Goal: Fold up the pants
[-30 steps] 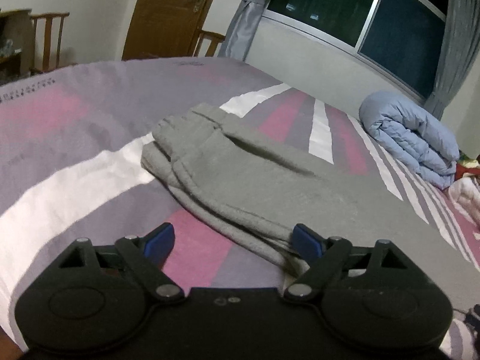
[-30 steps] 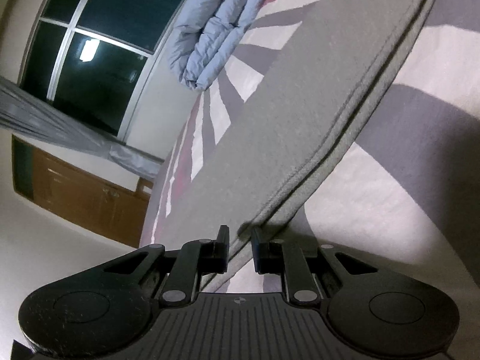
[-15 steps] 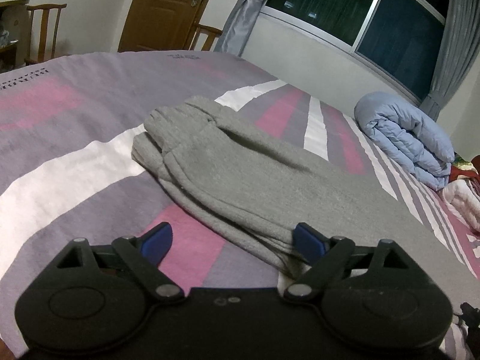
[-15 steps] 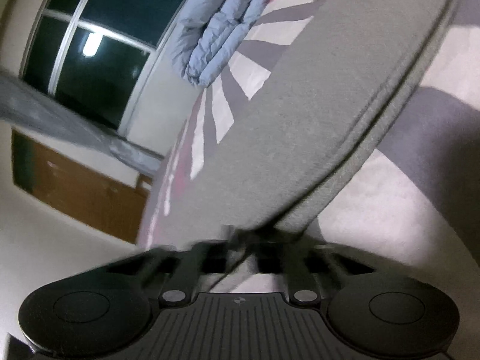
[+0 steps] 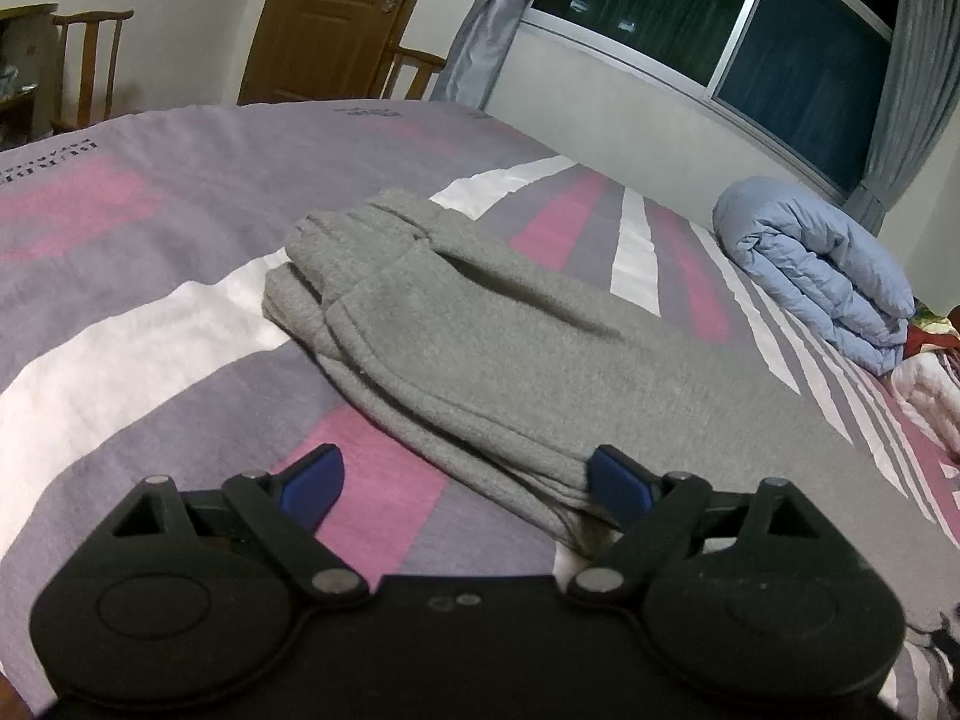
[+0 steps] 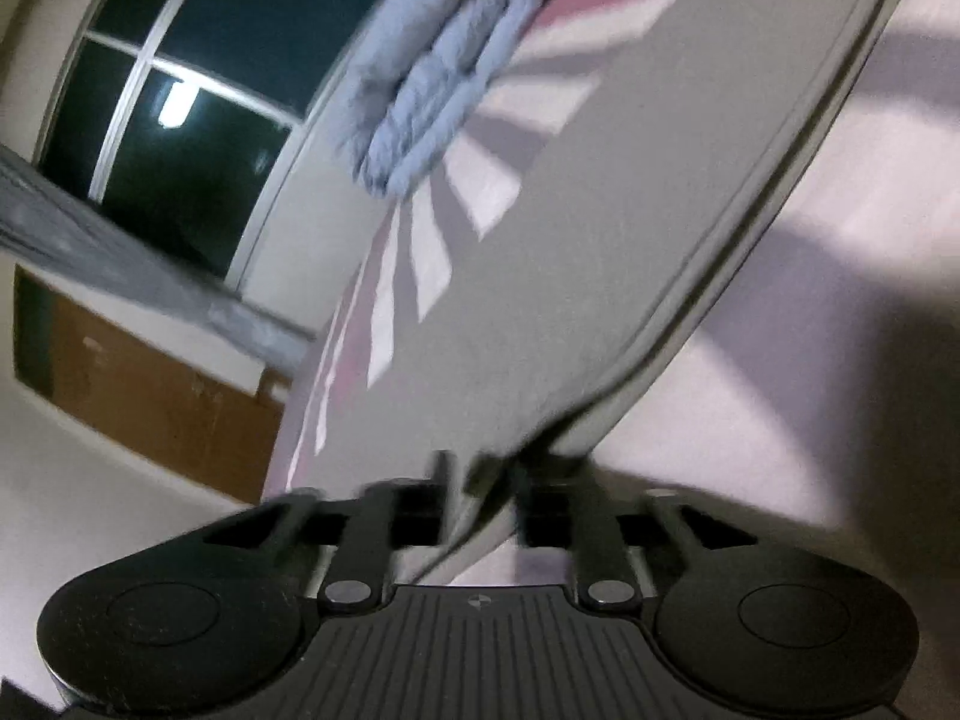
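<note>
The grey pants (image 5: 498, 360) lie on the bed (image 5: 150, 276), stretched out ahead of the left gripper (image 5: 465, 480) and running away to its front left, where the bunched waistband end sits. The left gripper is spread wide, holding nothing; its blue right fingertip (image 5: 618, 483) touches or sits just beside the near edge of the pants, while the left one hangs over bare pink and purple bedspread. This view alone shows the whole garment, a folded blue quilt (image 5: 822, 276) far off to the gripper's front right by the window (image 5: 708, 18), a wooden door (image 5: 336, 18) and chairs behind the bed.

The right wrist view is tilted and blurred. It shows what the left view does not: the right gripper (image 6: 480, 480) clenched on the doubled edge of the pants (image 6: 600, 270), the cloth passing between its narrow jaws and rising away from it as a broad grey sheet. The seamed edge runs off to the gripper's upper right, over pale bedspread (image 6: 840, 300). The blue quilt (image 6: 432, 78) appears straight ahead, beyond the cloth.
</note>
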Tool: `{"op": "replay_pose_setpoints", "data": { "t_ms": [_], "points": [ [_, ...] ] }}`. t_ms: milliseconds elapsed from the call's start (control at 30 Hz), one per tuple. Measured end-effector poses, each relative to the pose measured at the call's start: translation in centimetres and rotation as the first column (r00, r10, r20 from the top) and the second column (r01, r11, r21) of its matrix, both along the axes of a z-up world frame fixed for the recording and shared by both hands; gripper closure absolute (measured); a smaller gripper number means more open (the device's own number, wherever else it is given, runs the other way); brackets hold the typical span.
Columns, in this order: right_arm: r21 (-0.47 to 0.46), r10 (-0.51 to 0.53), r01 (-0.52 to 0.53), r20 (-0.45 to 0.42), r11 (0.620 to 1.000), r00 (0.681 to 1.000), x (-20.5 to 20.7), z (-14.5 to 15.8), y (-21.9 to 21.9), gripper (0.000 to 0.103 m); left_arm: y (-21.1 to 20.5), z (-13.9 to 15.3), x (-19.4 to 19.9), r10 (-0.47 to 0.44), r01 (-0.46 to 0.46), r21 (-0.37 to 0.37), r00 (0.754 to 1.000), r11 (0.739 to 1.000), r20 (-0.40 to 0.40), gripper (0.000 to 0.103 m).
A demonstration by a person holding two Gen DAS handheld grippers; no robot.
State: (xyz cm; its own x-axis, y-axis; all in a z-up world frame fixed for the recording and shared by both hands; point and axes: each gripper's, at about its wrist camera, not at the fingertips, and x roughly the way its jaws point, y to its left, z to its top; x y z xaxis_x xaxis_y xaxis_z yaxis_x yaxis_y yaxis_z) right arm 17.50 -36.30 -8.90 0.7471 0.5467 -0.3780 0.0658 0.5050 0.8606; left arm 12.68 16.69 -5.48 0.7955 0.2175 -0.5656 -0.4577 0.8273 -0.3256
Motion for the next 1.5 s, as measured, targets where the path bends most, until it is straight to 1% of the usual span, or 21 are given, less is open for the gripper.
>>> {"op": "replay_pose_setpoints", "data": {
  "t_ms": [67,133,267,300,367,433,467,533,567,600,633,800,867,933,967,1000,1200,1267,1333,1400,1500],
  "points": [
    [-0.030,-0.043,0.043,-0.013,0.999,0.999,-0.6,0.8,-2.2,0.056,-0.1,0.0,0.1,0.000,0.000,0.007,1.000,1.000,-0.002,0.020],
    [-0.057,-0.081,0.082,0.030,0.995,0.996,-0.9,1.8,-3.9,0.056,-0.2,0.1,0.1,0.002,-0.002,0.013,1.000,1.000,-0.004,0.020],
    [-0.063,-0.046,0.050,0.056,0.997,0.997,0.5,1.2,-5.2,0.056,-0.5,0.1,0.4,0.009,-0.009,0.025,1.000,1.000,-0.013,0.020],
    [-0.105,-0.045,0.047,0.024,0.993,0.999,1.3,0.3,-5.4,0.066,-0.5,0.1,0.5,0.010,-0.010,0.025,1.000,1.000,-0.014,0.020],
    [-0.065,-0.108,0.104,-0.055,0.992,0.993,2.5,-1.8,-7.1,0.103,-0.5,0.0,0.6,0.016,-0.016,0.021,1.000,1.000,-0.016,0.019],
    [0.010,-0.156,0.157,-0.074,0.988,0.985,2.2,-2.5,-8.8,0.103,-0.7,0.0,0.6,0.021,-0.020,0.027,1.000,0.999,-0.018,0.019],
    [0.009,-0.172,0.173,-0.061,0.985,0.983,1.5,-2.2,-9.6,0.102,-0.7,0.0,0.7,0.021,-0.021,0.032,1.000,0.999,-0.019,0.019],
    [-0.001,-0.191,0.191,0.001,0.982,0.982,0.0,-1.2,-10.9,0.095,-0.7,0.0,0.6,0.021,-0.021,0.037,1.000,0.999,-0.019,0.019],
    [-0.002,-0.215,0.215,0.014,0.977,0.977,-0.8,-0.9,-11.8,0.082,-0.8,0.0,0.5,0.022,-0.021,0.039,1.000,0.999,-0.017,0.019],
    [0.003,-0.245,0.245,0.025,0.969,0.969,-1.5,-0.8,-12.7,0.063,-0.8,0.1,0.4,0.022,-0.021,0.042,1.000,0.999,-0.010,0.019],
    [0.002,-0.282,0.282,0.042,0.959,0.959,-2.4,-0.8,-13.9,0.057,-0.8,0.3,0.2,0.021,-0.021,0.044,1.000,0.999,0.000,0.020],
    [-0.028,-0.362,0.364,0.061,0.931,0.930,-4.6,0.0,-16.3,0.055,-0.1,0.7,-0.2,0.040,-0.040,0.019,0.999,0.999,0.032,0.024],
    [-0.047,-0.359,0.364,0.091,0.930,0.929,-5.3,0.8,-15.9,0.054,0.8,0.9,0.0,0.045,-0.045,0.005,0.999,0.999,0.031,0.031],
    [-0.063,-0.361,0.370,0.118,0.927,0.925,-5.1,1.5,-14.3,0.042,1.7,1.3,0.0,0.070,-0.071,0.024,0.997,0.997,0.042,0.032],
    [-0.074,-0.358,0.369,0.133,0.926,0.924,-4.8,1.9,-13.3,0.030,2.3,1.5,0.0,0.077,-0.078,0.026,0.996,0.997,0.051,0.033],
    [-0.089,-0.353,0.369,0.154,0.925,0.923,-5.0,2.1,-12.3,0.027,3.0,1.7,0.0,0.084,-0.085,0.017,0.995,0.996,0.054,0.034],
    [-0.160,-0.268,0.303,0.204,0.940,0.941,-3.2,2.7,-8.6,0.027,6.8,2.5,1.6,0.086,-0.086,-0.007,0.994,0.996,0.068,0.044],
    [-0.149,-0.289,0.314,0.169,0.937,0.942,-3.1,2.1,-9.0,0.027,8.0,2.3,2.6,0.069,-0.066,-0.052,0.996,0.996,0.056,0.068],
    [-0.121,-0.320,0.336,0.136,0.934,0.938,-3.1,1.4,-9.6,0.027,8.4,2.3,3.2,0.062,-0.060,-0.059,0.997,0.997,0.035,0.069],
    [-0.098,-0.353,0.364,0.110,0.926,0.929,-3.3,0.9,-10.2,0.027,8.8,2.0,4.1,0.065,-0.067,-0.061,0.997,0.996,-0.035,0.069],
    [-0.090,-0.365,0.374,0.099,0.923,0.926,-3.3,0.7,-10.7,0.027,8.6,1.9,4.4,0.054,-0.056,-0.044,0.998,0.997,-0.032,0.069]
  ]
}}
